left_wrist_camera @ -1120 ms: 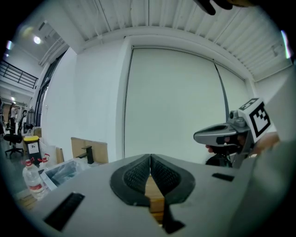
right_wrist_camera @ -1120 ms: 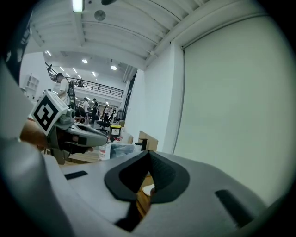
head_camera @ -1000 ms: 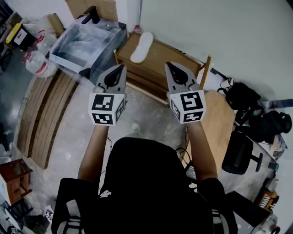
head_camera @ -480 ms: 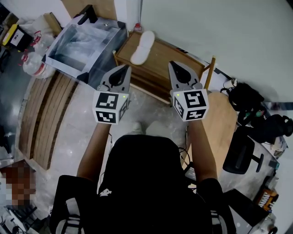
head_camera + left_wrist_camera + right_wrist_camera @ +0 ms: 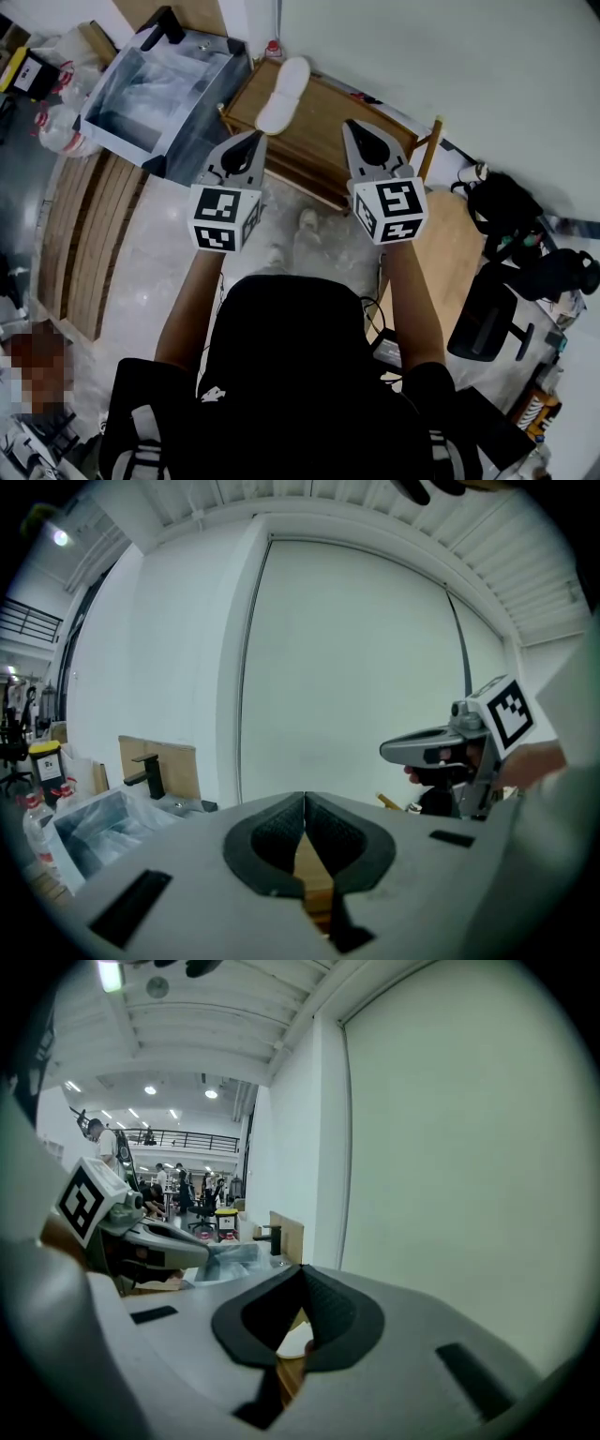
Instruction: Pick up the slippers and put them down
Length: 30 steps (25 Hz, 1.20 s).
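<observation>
A: Where's the slipper?

B: One white slipper [image 5: 284,82] lies flat on top of the low wooden rack [image 5: 328,117], near its left end, against the pale wall. From the left gripper [image 5: 253,139] it sits at about 1 o'clock; from the right gripper [image 5: 350,127], about 11 o'clock. Neither gripper touches it.

A: And the grippers themselves?

B: Both are held out side by side over the rack's front edge, well apart from each other, noses pointing toward the wall. The left one's jaws are pressed together at the tips with nothing pinched between them. The right one's jaws meet at the tips the same way, also empty. In the right gripper view a bit of the white slipper shows through the gap below the pads, beyond them.

A: What else is around?

B: At 10 o'clock from the left gripper there's a plastic-wrapped sink [image 5: 155,94] with a black faucet [image 5: 161,25] at its far edge. Wooden planks [image 5: 80,234] lie on the floor at 8 o'clock. A black office chair [image 5: 487,314] stands at 4 o'clock from the right gripper.
</observation>
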{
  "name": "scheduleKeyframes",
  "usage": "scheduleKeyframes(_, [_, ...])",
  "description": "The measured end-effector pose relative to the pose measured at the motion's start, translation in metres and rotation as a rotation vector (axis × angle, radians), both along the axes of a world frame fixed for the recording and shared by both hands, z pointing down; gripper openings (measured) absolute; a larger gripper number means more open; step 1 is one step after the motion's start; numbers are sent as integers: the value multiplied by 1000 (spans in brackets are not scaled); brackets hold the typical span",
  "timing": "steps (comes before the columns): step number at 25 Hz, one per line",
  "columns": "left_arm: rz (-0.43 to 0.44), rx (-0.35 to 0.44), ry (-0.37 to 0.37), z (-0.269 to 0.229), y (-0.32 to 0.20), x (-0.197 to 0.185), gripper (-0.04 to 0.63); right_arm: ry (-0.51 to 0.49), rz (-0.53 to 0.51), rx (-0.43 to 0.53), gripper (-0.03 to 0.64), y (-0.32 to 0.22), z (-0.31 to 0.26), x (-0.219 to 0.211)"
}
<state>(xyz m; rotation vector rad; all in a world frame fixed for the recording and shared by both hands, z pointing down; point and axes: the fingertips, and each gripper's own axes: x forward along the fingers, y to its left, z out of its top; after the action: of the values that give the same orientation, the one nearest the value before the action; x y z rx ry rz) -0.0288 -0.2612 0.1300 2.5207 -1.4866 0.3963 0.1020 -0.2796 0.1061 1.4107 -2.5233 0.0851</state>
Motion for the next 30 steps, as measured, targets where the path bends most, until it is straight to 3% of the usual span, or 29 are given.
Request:
scheduleKeyframes(13, [-83,-82,4,51,-81,10,5,1,-109,-150,-11,-95,58,18])
scheduleKeyframes(18, [-115,-98,-12,79,-108,5,5,25,-159,-200,-11,-121,87,6])
scheduleKeyframes(24, [-120,-180,-13,113,-130,4,5,41,-220,-251,-11,-146,116,-9])
scheduleKeyframes(30, [-143,-226,30,148,-156,-2,5,69,-288,-299,-11,-159,145,-28])
